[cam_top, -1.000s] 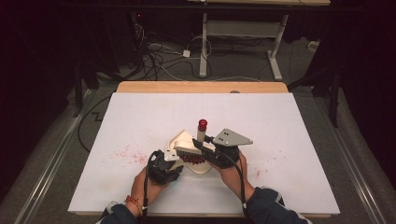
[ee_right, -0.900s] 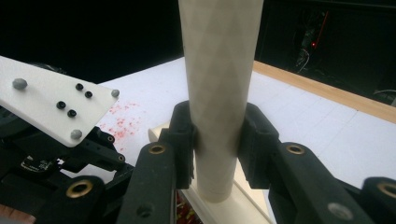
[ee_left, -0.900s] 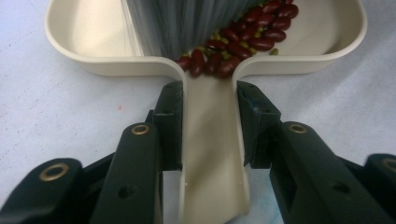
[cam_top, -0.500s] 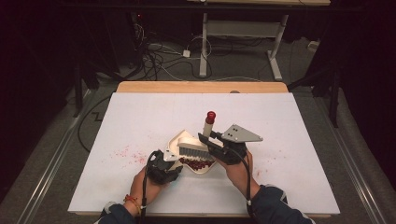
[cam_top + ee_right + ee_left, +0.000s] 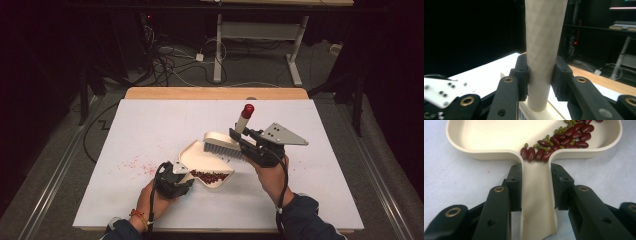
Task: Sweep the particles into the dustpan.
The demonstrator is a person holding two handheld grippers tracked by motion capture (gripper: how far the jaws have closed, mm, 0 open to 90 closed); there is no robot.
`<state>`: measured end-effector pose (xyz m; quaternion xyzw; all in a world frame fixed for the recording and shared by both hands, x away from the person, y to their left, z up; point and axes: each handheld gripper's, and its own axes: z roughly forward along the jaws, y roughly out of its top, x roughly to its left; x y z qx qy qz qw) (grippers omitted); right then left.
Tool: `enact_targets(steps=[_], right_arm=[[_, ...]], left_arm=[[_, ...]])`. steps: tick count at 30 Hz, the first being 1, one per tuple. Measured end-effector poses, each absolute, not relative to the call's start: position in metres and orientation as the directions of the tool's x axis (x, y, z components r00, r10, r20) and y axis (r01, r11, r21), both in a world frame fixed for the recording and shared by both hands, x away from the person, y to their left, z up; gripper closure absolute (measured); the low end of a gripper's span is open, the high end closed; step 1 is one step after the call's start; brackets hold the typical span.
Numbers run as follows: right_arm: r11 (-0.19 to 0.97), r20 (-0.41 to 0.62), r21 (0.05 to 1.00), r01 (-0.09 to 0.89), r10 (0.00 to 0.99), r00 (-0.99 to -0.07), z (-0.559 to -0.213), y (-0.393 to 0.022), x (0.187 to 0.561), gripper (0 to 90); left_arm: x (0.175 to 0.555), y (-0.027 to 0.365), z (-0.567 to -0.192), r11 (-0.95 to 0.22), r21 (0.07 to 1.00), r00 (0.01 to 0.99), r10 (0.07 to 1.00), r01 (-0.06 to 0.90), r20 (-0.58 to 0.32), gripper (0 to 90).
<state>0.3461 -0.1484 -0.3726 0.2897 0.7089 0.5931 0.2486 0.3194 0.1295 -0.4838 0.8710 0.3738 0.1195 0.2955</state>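
My left gripper (image 5: 535,187) clamps the dustpan (image 5: 200,161) handle; my right gripper (image 5: 541,75) clamps the brush (image 5: 227,146), mid-table (image 5: 150,120), well clear of edges.

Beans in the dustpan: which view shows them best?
Left gripper view: the beans lie close up, red and small green ones, heaped at the dustpan handle's mouth. The high view shows a small dark red patch. The right gripper view faces the brush handle.

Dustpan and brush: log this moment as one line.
left gripper: shut on dustpan handle | right gripper: shut on brush handle | beans: in pan | brush: above pan
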Motion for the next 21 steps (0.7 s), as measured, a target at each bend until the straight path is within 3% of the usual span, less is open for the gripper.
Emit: enact_targets(steps=[10, 21], right_arm=[[0.228, -0.141, 0.971, 0.073, 0.793, -0.593, -0.378, -0.169, 0.36, 70.5], [0.256, -0.144, 0.956, 0.145, 0.837, -0.529, -0.4, -0.184, 0.383, 70.5]], left_arm=[[0.315, 0.136, -0.483, -0.549, 0.594, 0.696, 0.718, 0.587, -0.025, 63.5], [0.314, 0.139, -0.481, -0.564, 0.585, 0.706, 0.708, 0.583, -0.021, 63.5]])
